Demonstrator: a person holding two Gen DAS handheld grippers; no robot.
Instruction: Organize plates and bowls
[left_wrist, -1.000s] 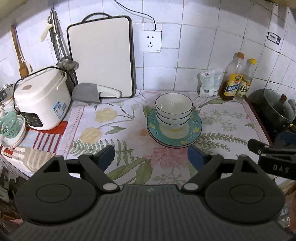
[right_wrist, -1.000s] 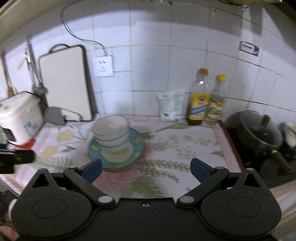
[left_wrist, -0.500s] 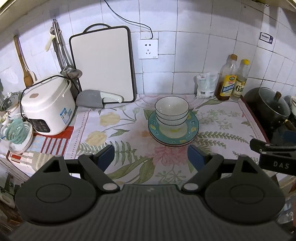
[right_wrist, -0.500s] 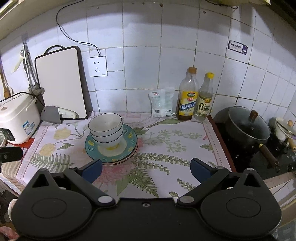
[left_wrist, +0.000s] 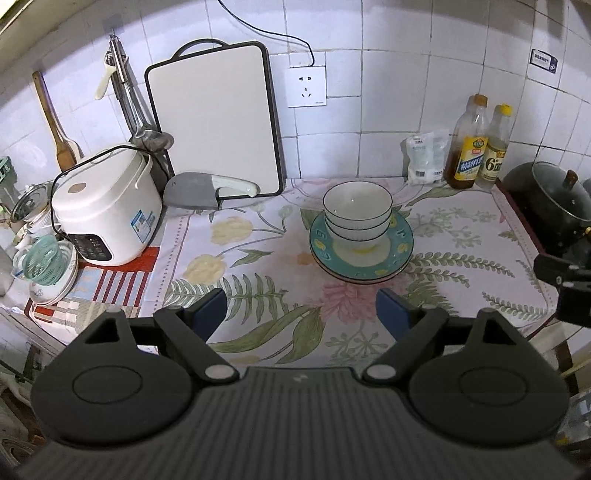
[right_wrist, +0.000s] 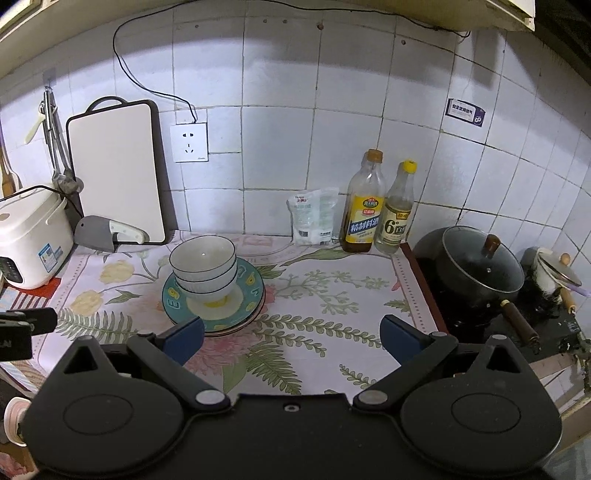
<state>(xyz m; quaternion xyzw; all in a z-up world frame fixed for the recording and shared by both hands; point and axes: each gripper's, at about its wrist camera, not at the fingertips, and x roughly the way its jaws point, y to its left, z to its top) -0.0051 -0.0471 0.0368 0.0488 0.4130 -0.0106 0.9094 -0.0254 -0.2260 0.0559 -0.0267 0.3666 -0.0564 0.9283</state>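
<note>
Left gripper (left_wrist: 301, 310): jaws wide apart, nothing between them, above the floral cloth (left_wrist: 258, 295). Right gripper (right_wrist: 291, 334): jaws likewise apart, empty. Beyond both: stacked bowls (left_wrist: 357, 214) sit on stacked plates (left_wrist: 399, 254), mid-counter. Farther back: cutting board (left_wrist: 214, 122) leaning on the tiled wall, two bottles (right_wrist: 376, 206) at right.

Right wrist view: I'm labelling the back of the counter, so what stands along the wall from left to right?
Rice cooker → cutting board → white packet → yellow-labelled bottle → yellow-capped bottle → lidded black pot.
</note>
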